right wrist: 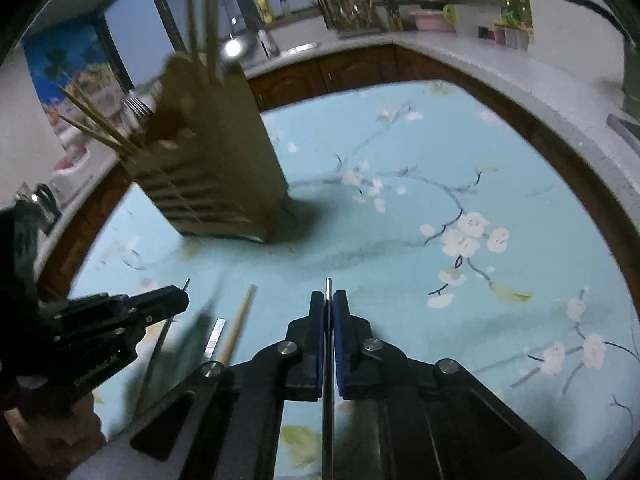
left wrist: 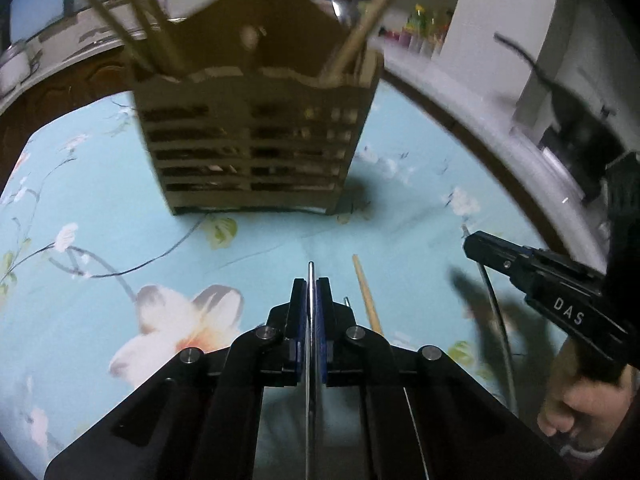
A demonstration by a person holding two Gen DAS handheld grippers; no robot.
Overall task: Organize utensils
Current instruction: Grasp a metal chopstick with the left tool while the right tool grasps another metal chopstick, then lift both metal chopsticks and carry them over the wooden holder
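A slatted wooden utensil holder [left wrist: 252,140] stands on the blue floral tablecloth, with wooden chopsticks [left wrist: 360,36] leaning in it; it also shows in the right wrist view [right wrist: 212,168] with forks [right wrist: 138,106] inside. My left gripper [left wrist: 311,292] is shut on a thin metal utensil [left wrist: 311,276] held edge-on above the cloth, in front of the holder. My right gripper [right wrist: 328,304] is shut on another thin metal utensil [right wrist: 328,288]. Each gripper shows in the other's view, the right one [left wrist: 472,242] and the left one [right wrist: 180,298]. A wooden chopstick [left wrist: 366,292] lies on the cloth between them.
The table is round with a dark wooden rim [right wrist: 568,152]. A grey kitchen counter [right wrist: 460,52] curves behind it, with a knife block, pots and small plants. A person's hand [left wrist: 576,404] holds the right gripper at the lower right. A flat metal piece [right wrist: 214,338] lies beside the chopstick [right wrist: 240,320].
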